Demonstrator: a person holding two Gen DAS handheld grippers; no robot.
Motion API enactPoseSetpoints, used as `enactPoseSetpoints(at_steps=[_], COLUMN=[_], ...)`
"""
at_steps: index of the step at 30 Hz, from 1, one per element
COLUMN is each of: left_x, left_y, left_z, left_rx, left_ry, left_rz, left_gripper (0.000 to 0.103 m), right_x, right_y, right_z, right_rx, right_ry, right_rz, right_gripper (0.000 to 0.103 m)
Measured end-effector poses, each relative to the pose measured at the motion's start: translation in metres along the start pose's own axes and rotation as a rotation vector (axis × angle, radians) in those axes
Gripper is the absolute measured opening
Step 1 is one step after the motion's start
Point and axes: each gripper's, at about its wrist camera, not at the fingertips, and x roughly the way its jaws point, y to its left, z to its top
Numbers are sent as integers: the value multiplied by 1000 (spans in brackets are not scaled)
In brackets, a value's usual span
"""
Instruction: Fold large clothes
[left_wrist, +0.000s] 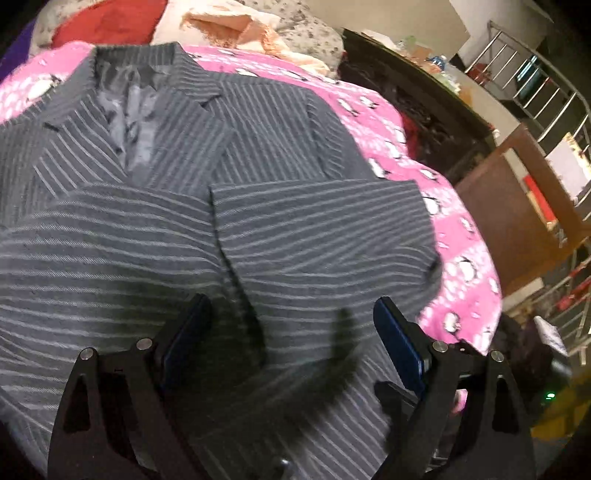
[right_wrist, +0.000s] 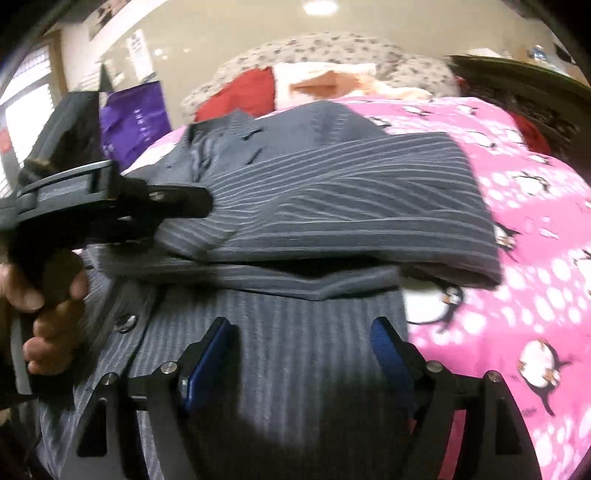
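A grey pinstriped jacket lies front up on a pink penguin blanket, collar at the far end. One sleeve is folded across its chest. My left gripper hovers open over the folded fabric with nothing between its blue pads. My right gripper is open just above the jacket's lower front, right of a button, and its pads grip nothing. In the right wrist view the left gripper shows at the left, held by a hand, its fingers over the sleeve's end.
Pillows and red and peach cloth are piled beyond the collar. A purple bag stands at the far left. A dark wooden frame, a brown cabinet and a metal rack border the blanket's right side.
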Motion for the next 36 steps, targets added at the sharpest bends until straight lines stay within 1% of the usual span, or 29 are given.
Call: enactPoseSetpoints(at_steps=[1, 3, 4, 6, 8, 10, 12, 15, 18, 19, 20, 21, 22, 23, 25, 27, 30, 33, 36], left_x=[1, 5, 10, 13, 17, 23, 25, 29, 30, 29, 27, 28, 29, 26, 11, -1, -33, -77, -128], left_y=[0, -3, -5, -6, -6, -3, 5, 11, 6, 3, 2, 1, 0, -2, -14, -25, -41, -49, -44], left_z=[0, 2, 4, 9, 14, 19, 23, 27, 26, 25, 23, 23, 22, 21, 18, 17, 20, 29, 40], left_rx=[-3, -1, -2, 1, 3, -19, -41, -66, -50, -44, -52, -70, -83, -83, -34, 5, 64, 79, 68], left_ry=[4, 24, 47, 56, 54, 60, 50, 42, 42, 41, 43, 54, 60, 49, -11, -55, -142, -249, -362], left_rz=[-12, -58, -86, -76, -77, -86, -93, -98, -73, -70, -84, -96, -109, -109, -76, -50, -28, -41, -51], left_gripper=[89, 89, 89, 89, 89, 89, 89, 89, 89, 79, 66, 34, 18, 16, 12, 12, 11, 11, 11], right_x=[0, 2, 2, 7, 7, 7, 9, 11, 12, 12, 13, 13, 13, 13, 13, 13, 14, 14, 15], right_y=[3, 9, 12, 10, 13, 9, 8, 10, 12, 12, 11, 10, 10, 9, 9, 9, 10, 11, 11], right_z=[-1, -5, -8, -6, -4, -5, -3, -1, -1, -1, -1, 0, 0, 0, 0, 0, 0, 0, 1], right_rx=[-8, -41, -52, -66, -58, -43, -38, -41, -51, -49, -45, -42, -41, -37, -35, -34, -34, -35, -36], right_ry=[4, 12, 15, 20, 18, 15, 14, 17, 25, 26, 29, 30, 30, 31, 33, 33, 34, 36, 39], right_rz=[-11, -51, -60, -76, -66, -48, -46, -63, -94, -94, -94, -92, -91, -89, -90, -90, -92, -96, -100], right_gripper=[76, 77, 78, 79, 79, 80, 80, 81, 82, 83, 84, 85, 86, 86, 87, 88, 88, 88, 89])
